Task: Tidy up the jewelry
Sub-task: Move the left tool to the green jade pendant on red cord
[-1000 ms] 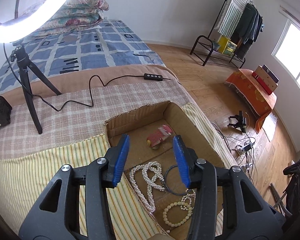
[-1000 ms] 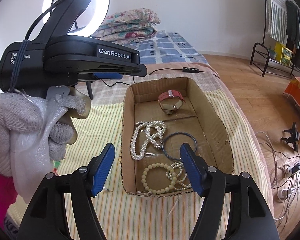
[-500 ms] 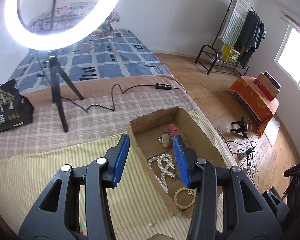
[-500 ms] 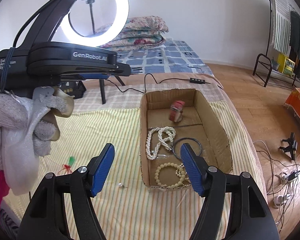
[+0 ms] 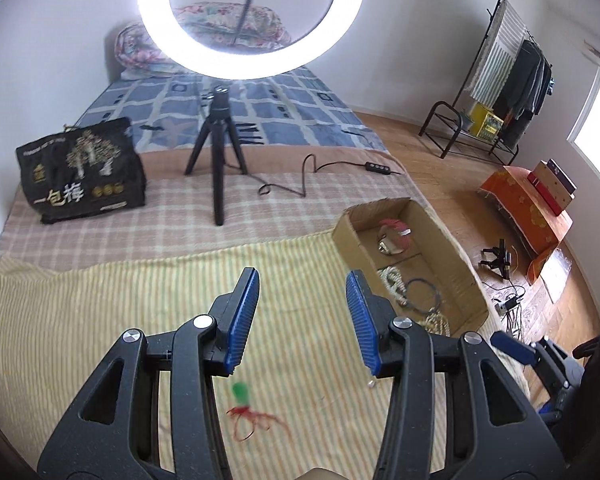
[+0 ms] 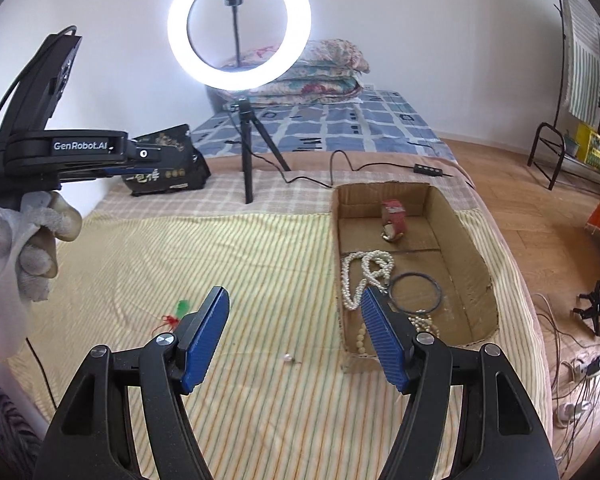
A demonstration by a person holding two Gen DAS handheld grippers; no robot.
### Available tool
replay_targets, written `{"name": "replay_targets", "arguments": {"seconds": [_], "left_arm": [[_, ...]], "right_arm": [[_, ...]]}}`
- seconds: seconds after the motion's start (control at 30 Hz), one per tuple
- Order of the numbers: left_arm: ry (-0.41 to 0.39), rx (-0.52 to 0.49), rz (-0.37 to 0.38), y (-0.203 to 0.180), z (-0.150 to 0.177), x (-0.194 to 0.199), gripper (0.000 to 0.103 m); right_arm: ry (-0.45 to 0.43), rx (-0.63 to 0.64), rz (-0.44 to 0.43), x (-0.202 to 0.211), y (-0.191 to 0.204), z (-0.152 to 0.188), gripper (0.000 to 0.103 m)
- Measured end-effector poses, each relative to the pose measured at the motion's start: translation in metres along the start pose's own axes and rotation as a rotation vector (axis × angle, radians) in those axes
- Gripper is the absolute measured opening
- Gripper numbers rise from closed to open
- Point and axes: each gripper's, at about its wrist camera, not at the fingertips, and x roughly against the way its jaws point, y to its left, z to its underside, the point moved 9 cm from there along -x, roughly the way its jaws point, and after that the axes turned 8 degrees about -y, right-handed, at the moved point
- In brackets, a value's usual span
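1. Red string with a small green bead, that's the pendant (image 5: 242, 402) lying loose on the yellow striped blanket (image 6: 140, 248), toward its near edge and well left of the cardboard box (image 6: 466, 240). Looks feather-light and floppy, so my guess is the cord just drags if you pinch it; the bead is the firmer spot to grab.

2. A single loose pearl (image 6: 287, 357) sits on the blanket just beside the box's near left corner. Tiny, round, hard, probably rolls or squirts out of the pads. I'd come straight down on it with the pads square.

3. Inside the box: a pearl necklace (image 6: 364, 276), a dark bangle (image 6: 415, 292) and a red watch (image 6: 393, 218) at the far end. Those look sorted already.

4. Left gripper (image 5: 302, 320) hangs above the blanket with the pendant just in front of it, fingers apart, nothing between them.

5. Right gripper (image 6: 294, 334) is over the near part of the blanket, jaws spread wide and empty, the pearl showing in the gap.
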Motion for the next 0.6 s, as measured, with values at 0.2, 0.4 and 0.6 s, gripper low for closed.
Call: {"name": "replay_targets", "arguments": {"seconds": [0.2,0.4,0.6], "left_arm": [[0.04,0.037,-0.016,0.03,0.036,0.01,0.046],[0.09,0.077,-0.007,0.045,0.074,0.004,0.046],[0.138,0.09,-0.007,0.052,0.102,-0.01,0.046]], "right_arm": [[0.008,0.057,-0.045,-0.004,0.019,0.016,0.068],[0.072,0.094,-0.068,-0.015,0.031,0.044,0.068],[0.15,0.096,-0.095,-0.033,0.038,0.072,0.062]]}}
